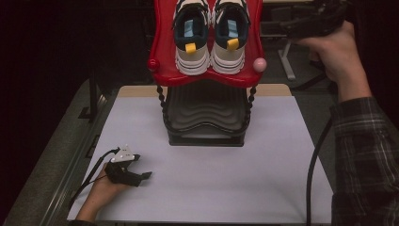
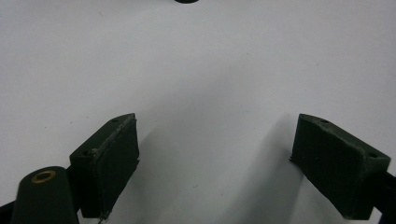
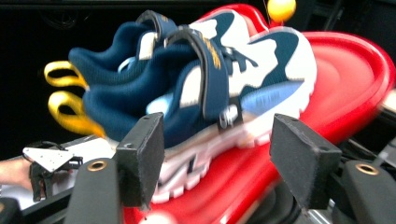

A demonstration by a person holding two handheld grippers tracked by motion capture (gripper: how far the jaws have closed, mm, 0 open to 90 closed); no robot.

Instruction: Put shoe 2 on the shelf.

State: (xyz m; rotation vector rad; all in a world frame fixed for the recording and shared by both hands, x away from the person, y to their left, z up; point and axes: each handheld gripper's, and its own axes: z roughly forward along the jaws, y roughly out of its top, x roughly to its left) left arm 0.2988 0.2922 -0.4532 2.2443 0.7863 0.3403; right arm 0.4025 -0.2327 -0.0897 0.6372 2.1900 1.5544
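Shoes: a pair of navy, white and light-blue shoes stands side by side on the red tray, heels with yellow pull loops toward the person, toes pointing away.
Right shoe up close: in the right gripper view the nearer shoe shows a navy strap across its top and a thick white sole resting on the red tray; the picture is blurred, so the lettering on the strap is hard to read.
Tray and rack: the red tray is the top tier of a rack; a dark ribbed lower shelf sits beneath it, joined by beaded black posts, with a red knob at the front left corner and a pink ball at the front right.
Right gripper: the right gripper is held up beside the tray's right edge, level with the shoes. Its jaws stand apart, with the side of the nearer shoe seen in the gap between them; the pads press on nothing, and whether the left pad grazes the sole I cannot tell.
Left gripper: the left gripper rests low at the near left of the white table, well apart from the rack. Its jaws are spread wide over bare white surface, gripping nothing.
Left hand: the left hand lies on the table behind its gripper.
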